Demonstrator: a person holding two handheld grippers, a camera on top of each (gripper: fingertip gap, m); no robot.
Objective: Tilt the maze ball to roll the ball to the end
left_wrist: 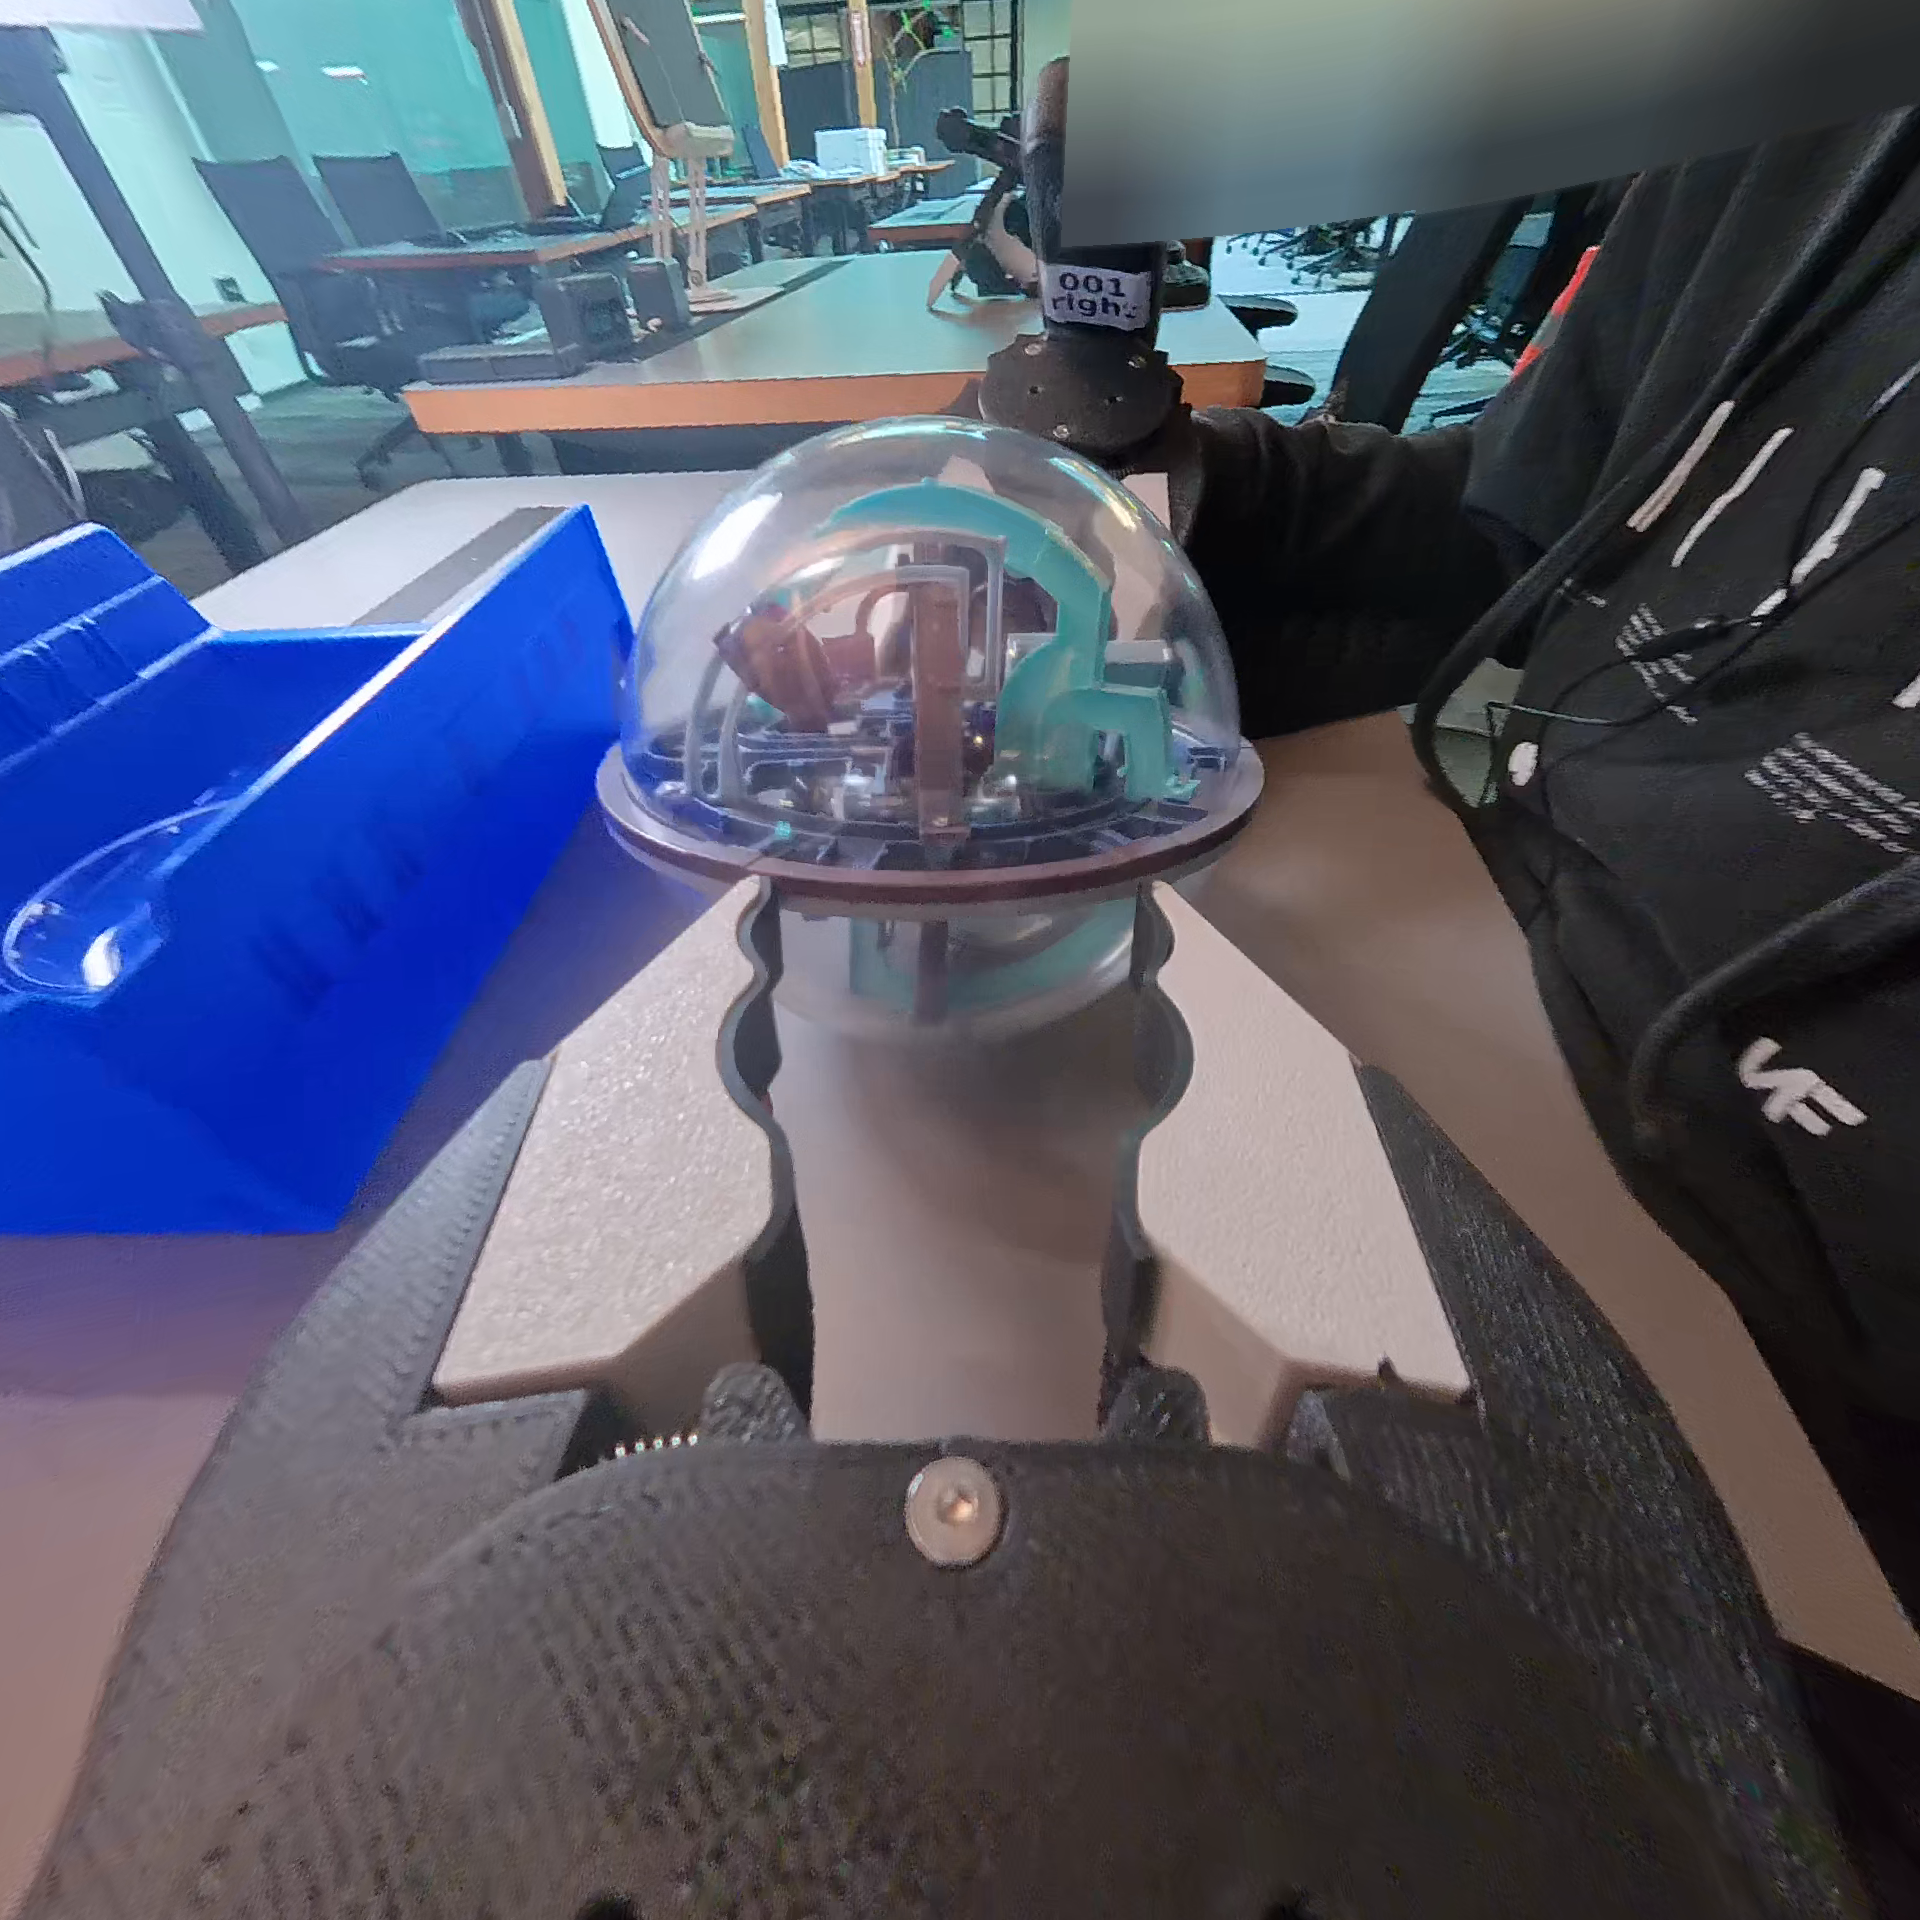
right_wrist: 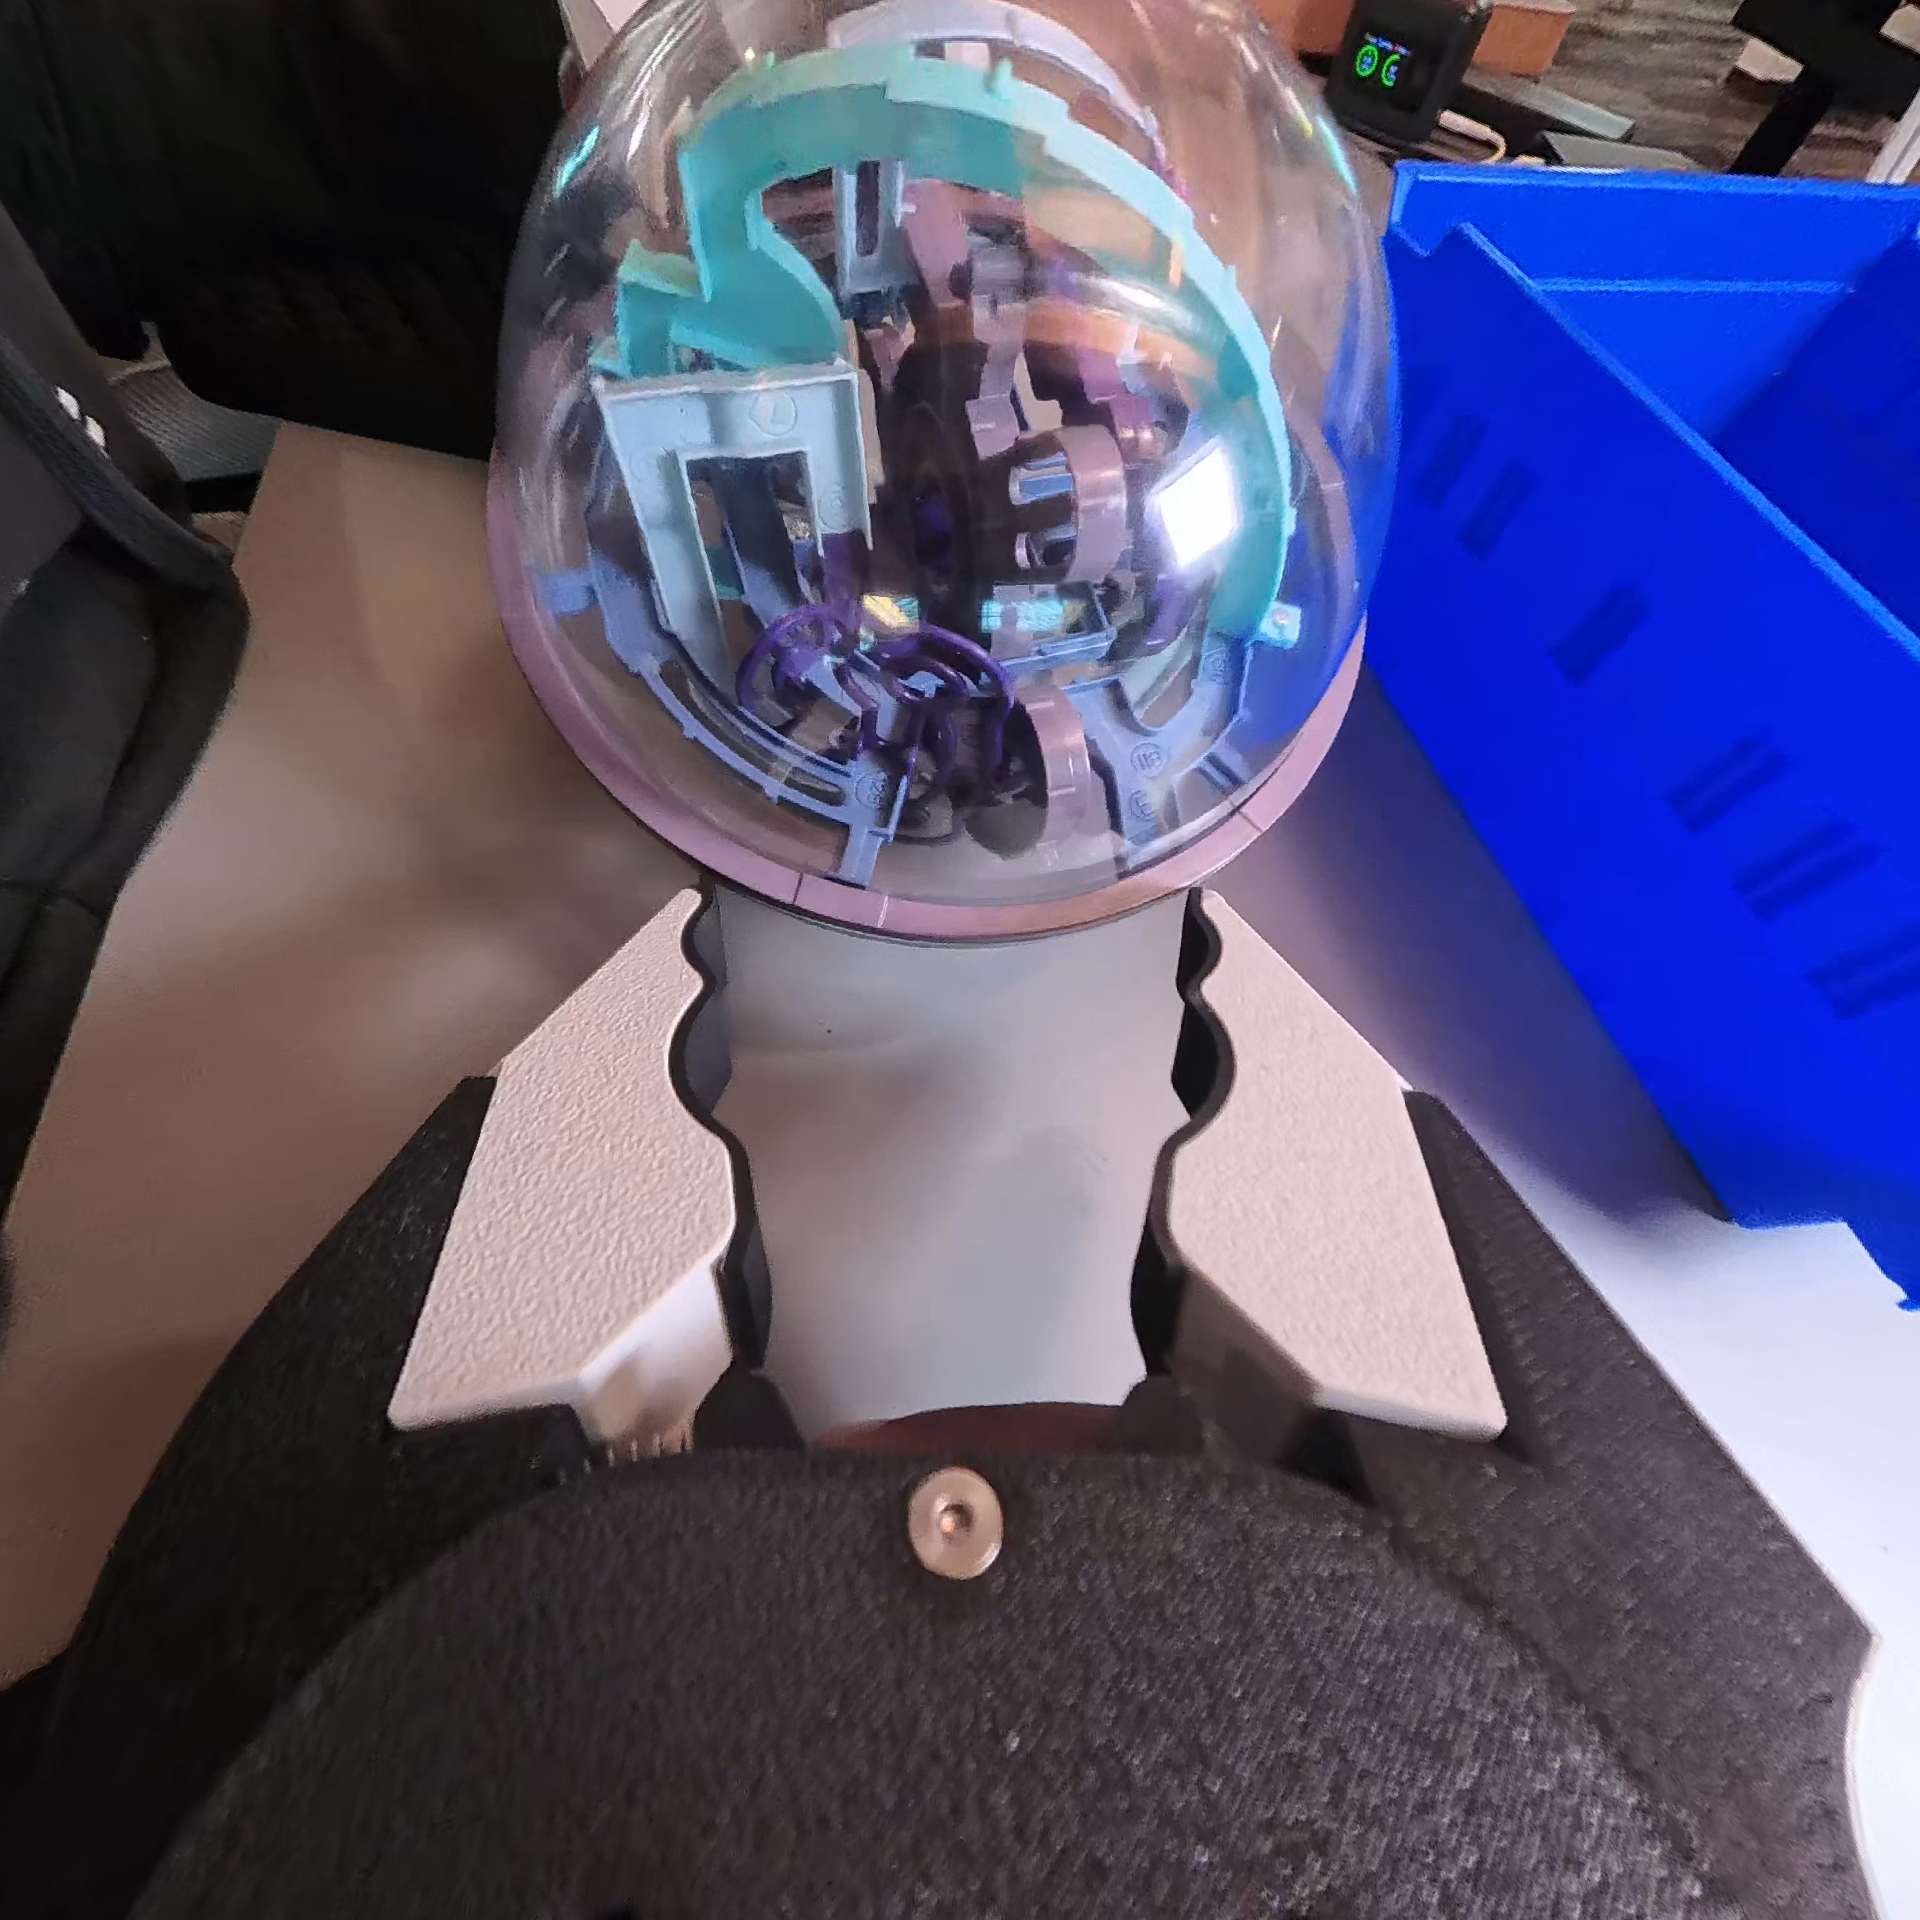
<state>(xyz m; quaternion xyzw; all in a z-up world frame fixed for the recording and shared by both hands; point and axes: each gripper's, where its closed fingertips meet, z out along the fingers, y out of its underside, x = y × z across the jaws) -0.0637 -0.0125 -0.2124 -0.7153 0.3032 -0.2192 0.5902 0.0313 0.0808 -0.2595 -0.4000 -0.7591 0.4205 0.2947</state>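
The maze ball point(left_wrist: 935, 665) is a clear sphere with teal, brown and grey tracks inside and a purple rim around its middle. It is held above the table, rim about level in the left wrist view. My left gripper point(left_wrist: 948, 935) is shut on its lower half, fingertips just under the rim. My right gripper point(right_wrist: 951, 914) holds the maze ball point(right_wrist: 914, 468) from the opposite side, fingertips hidden under the rim. Its black body also shows behind the ball in the left wrist view point(left_wrist: 1081, 395). I cannot pick out the small ball inside.
A blue bin point(left_wrist: 260, 831) stands close beside the ball, holding a clear dome piece point(left_wrist: 83, 925); the bin also shows in the right wrist view point(right_wrist: 1662, 623). A person in a black hoodie point(left_wrist: 1714, 727) is on the other side. The beige table point(left_wrist: 1351, 935) lies below.
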